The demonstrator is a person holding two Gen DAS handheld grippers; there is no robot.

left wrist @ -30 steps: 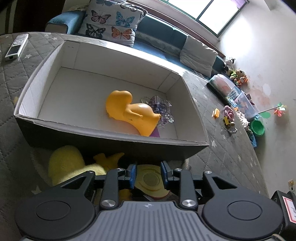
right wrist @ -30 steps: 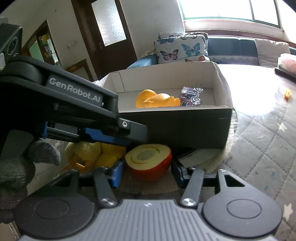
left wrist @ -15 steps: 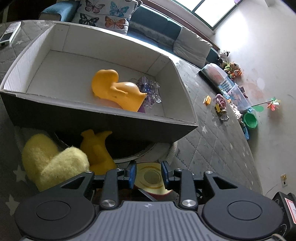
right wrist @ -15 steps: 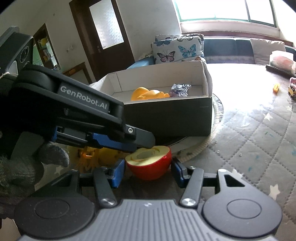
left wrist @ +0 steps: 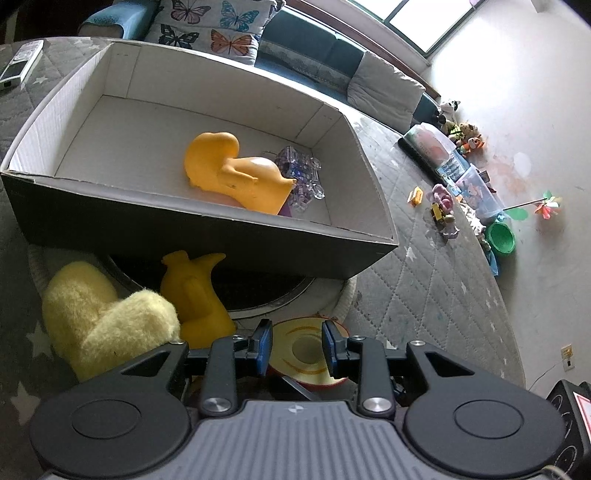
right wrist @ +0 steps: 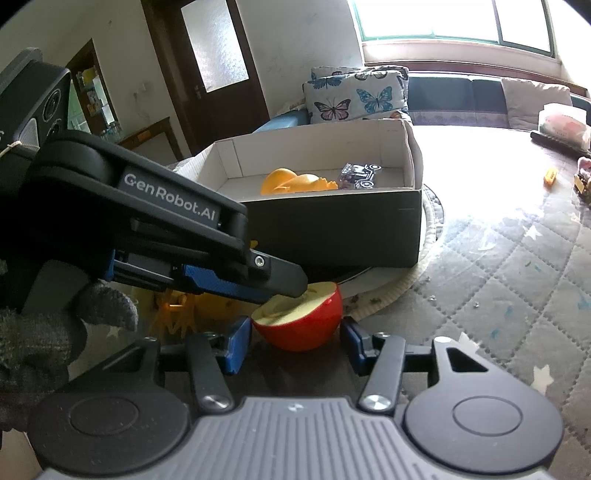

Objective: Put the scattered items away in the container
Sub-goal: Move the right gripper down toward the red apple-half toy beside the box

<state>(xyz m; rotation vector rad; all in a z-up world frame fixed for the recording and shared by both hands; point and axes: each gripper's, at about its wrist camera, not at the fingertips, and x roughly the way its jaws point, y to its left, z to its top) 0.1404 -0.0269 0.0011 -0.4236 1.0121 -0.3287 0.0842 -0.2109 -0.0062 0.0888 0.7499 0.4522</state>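
A red half apple lies cut face up just in front of the cardboard box. My right gripper is shut on it, one pad on each side. My left gripper reaches in from the left with its tips on the cut face. From above, my left gripper stands open over the half apple. The box holds an orange duck and a clear purple toy. A yellow plush and a second orange duck lie outside it.
A gloved hand holds the left gripper. The box rests on a round mat on the quilted surface. A remote lies at the far left. Small toys and a green bowl sit to the right. A butterfly pillow is behind.
Both views have drawn back a little from the box, so more of the plush and the second duck shows. The half apple has stayed between the right fingers, with the left tips on it.
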